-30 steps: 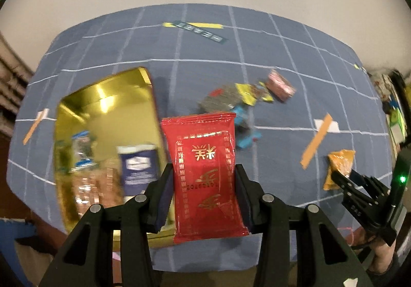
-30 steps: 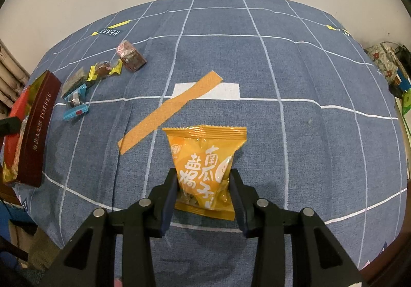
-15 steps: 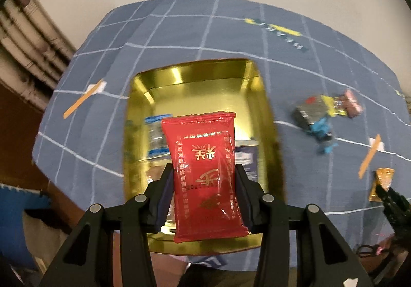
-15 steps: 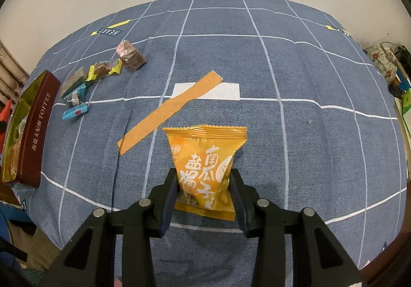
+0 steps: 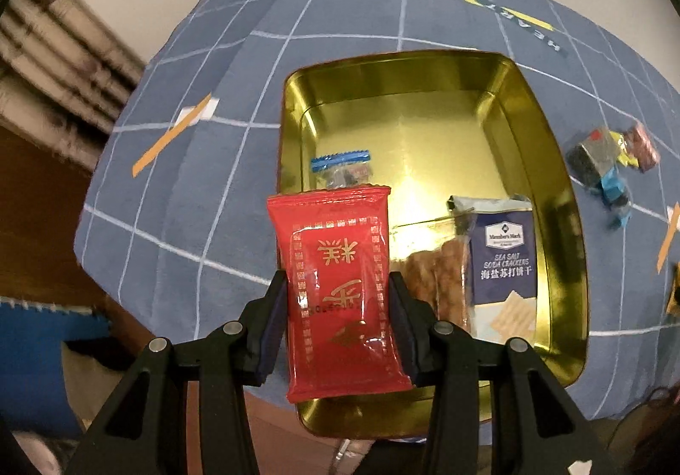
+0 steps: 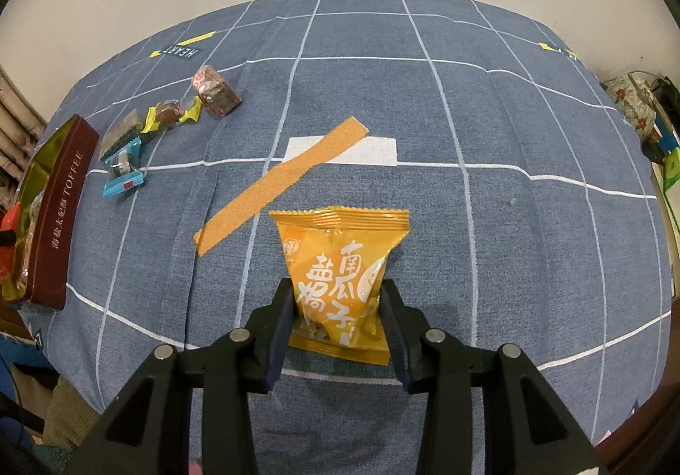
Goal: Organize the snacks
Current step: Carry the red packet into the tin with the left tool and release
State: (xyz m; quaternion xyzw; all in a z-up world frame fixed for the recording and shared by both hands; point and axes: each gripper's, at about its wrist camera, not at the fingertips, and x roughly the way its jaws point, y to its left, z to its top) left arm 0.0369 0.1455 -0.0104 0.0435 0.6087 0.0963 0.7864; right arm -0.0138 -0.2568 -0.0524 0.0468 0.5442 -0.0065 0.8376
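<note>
My left gripper point(image 5: 338, 305) is shut on a red snack packet point(image 5: 340, 288) and holds it above the near left part of a gold tin point(image 5: 565, 228). Inside the tin lie a blue-topped clear packet point(image 5: 340, 166) and a navy soda cracker pack point(image 5: 503, 262). My right gripper point(image 6: 338, 313) is shut on an orange snack packet point(image 6: 340, 275) and holds it over the blue checked cloth point(image 6: 510, 113). The tin point(image 6: 59, 211) shows at the left edge of the right wrist view, its brown side marked TOFFEE.
Several small wrapped candies point(image 6: 170, 122) lie on the cloth right of the tin; they also show in the left wrist view point(image 5: 607, 164). An orange tape strip point(image 6: 280, 186) crosses a white patch mid-table. Clutter point(image 6: 646, 122) sits beyond the right edge.
My left gripper has swung left with the red packet, from beside the tin to over it. The right gripper and its orange packet have stayed still.
</note>
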